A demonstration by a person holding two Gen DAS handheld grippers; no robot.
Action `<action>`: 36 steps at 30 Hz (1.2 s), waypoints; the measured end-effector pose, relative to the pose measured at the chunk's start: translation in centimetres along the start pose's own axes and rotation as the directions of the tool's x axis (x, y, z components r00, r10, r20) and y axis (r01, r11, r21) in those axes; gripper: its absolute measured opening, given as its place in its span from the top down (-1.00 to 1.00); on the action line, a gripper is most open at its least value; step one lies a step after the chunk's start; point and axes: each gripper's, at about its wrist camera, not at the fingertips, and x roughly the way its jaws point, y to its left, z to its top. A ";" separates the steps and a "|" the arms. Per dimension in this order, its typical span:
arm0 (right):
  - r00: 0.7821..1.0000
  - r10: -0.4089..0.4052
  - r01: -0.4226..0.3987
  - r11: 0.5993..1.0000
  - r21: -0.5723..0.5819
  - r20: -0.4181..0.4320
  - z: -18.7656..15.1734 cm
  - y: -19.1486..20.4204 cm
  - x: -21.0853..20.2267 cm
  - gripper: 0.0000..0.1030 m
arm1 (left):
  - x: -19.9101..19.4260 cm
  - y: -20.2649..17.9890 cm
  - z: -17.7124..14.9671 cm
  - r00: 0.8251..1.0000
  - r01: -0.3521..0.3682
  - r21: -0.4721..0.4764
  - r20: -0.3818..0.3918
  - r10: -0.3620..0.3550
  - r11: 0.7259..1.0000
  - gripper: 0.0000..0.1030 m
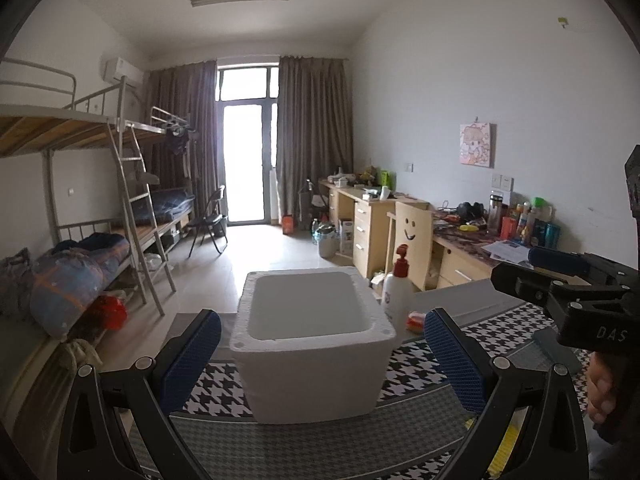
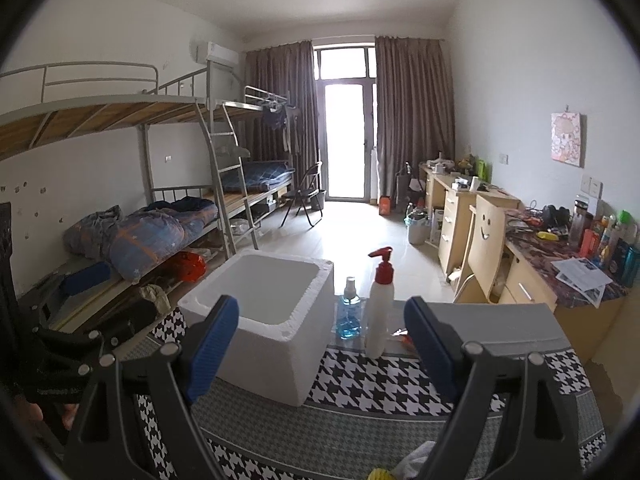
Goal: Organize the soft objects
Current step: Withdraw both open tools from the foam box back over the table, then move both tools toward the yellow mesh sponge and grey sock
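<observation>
A white foam box [image 1: 312, 356] stands open and looks empty on a houndstooth-patterned table [image 1: 288, 448]; it also shows in the right wrist view [image 2: 264, 328]. My left gripper [image 1: 320, 364] is open, its blue pads [image 1: 192, 360] either side of the box, a little in front of it. My right gripper [image 2: 320, 348] is open and empty, above the table in front of the box and bottles. A small orange soft item [image 1: 416, 320] lies behind the box by the pump bottle. Something yellow and white [image 2: 404, 468] shows at the bottom edge of the right view.
A white pump bottle with red top [image 2: 380, 312] and a blue spray bottle [image 2: 349, 316] stand right of the box. A grey box [image 2: 500, 324] sits at the right. Bunk beds [image 2: 140, 232] line the left wall, cluttered desks [image 2: 568, 268] the right.
</observation>
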 end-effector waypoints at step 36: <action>0.989 -0.149 0.148 0.989 0.021 0.026 -3.9 -4.3 -4.7 -0.71 | -0.3 -5.6 -2.7 0.982 0.184 0.024 -0.047 -0.183 0.983 -0.98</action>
